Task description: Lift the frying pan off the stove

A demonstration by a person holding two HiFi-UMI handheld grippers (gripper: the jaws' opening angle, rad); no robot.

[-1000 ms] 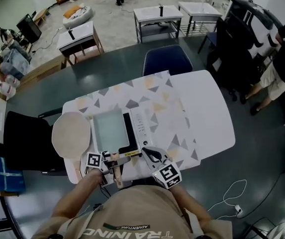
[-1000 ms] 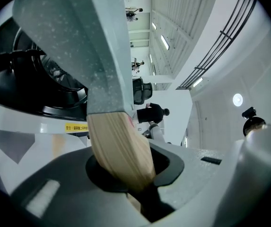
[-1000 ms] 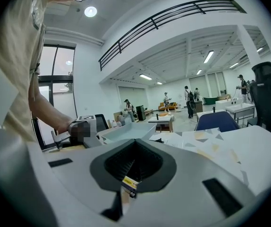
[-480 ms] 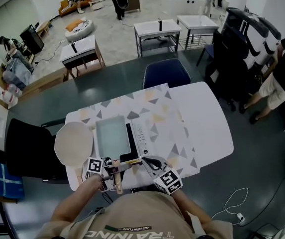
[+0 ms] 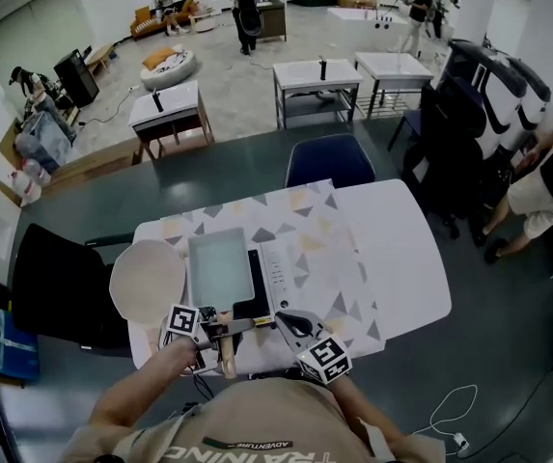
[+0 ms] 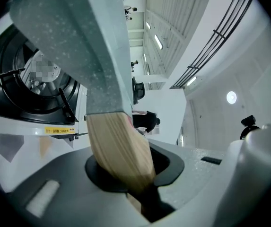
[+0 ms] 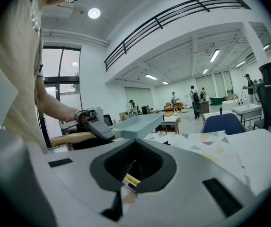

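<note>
Left tool (image 5: 216, 328) clamped on the wooden handle (image 6: 118, 150). Pan (image 5: 220, 266) at its 12 o'clock, just clear above the stove (image 5: 274, 270) burner. Right tool (image 5: 290, 320) at 3 o'clock, jaws nearly together, nothing gripped, at the stove's near corner. Table (image 5: 392, 249) underneath.

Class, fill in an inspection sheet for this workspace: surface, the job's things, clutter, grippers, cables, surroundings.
Surface: white table, patterned cloth under the stove.
Job's things: grey square frying pan, apparently raised above the burner.
Clutter: round pale board beside the stove.
Grippers: left gripper shut on the pan's wooden handle; right gripper shut, empty, near the stove's front.
Cables: white cable on the floor.
Surroundings: blue chair beyond the table; people far off.
</note>
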